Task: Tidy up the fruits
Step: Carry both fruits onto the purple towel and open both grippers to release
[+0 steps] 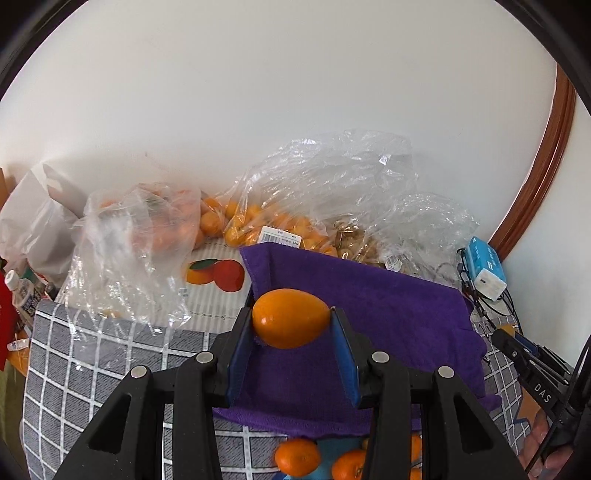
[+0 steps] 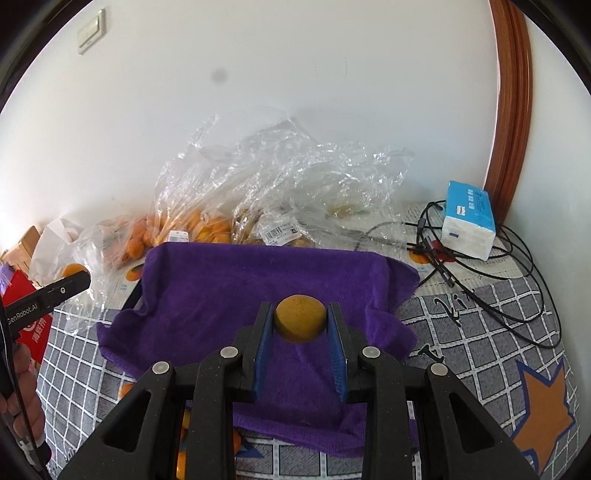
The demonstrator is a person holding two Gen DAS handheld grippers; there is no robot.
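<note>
White wall point(image 1: 258, 92) behind, with a brown wooden door frame point(image 2: 511, 103) at right and a wall switch plate point(image 2: 90, 31) upper left in the right wrist view.

Table covering: grey cloth with white grid lines point(image 1: 92, 369), orange star motif point(image 2: 543, 406) on the right side.

Purple towel point(image 1: 369, 306), spread over the middle of the table; both grippers are above it.

Clear plastic bags point(image 1: 332, 177), crumpled, heaped along the wall behind the towel; several hold small orange citrus fruits point(image 1: 240, 221), and barcode labels point(image 1: 280, 236) show on them. One further bag holds brownish items, too blurred to name.

White plastic bag point(image 1: 33, 214), far left by the wall.

Blue and white tissue pack point(image 2: 469, 221), near the door frame, lying among black cables point(image 2: 517, 295).

Left gripper point(image 1: 291, 319): blue-padded fingers clenched on an oval orange kumquat point(image 1: 290, 317), held clear above the towel.

Right gripper point(image 2: 300, 321): blue-padded fingers clenched on a round dull-yellow fruit point(image 2: 300, 317), held over the towel's middle.

Loose mandarins point(image 1: 297, 458), at the towel's near edge, seen below the left gripper; what they lie in cannot be told.
</note>
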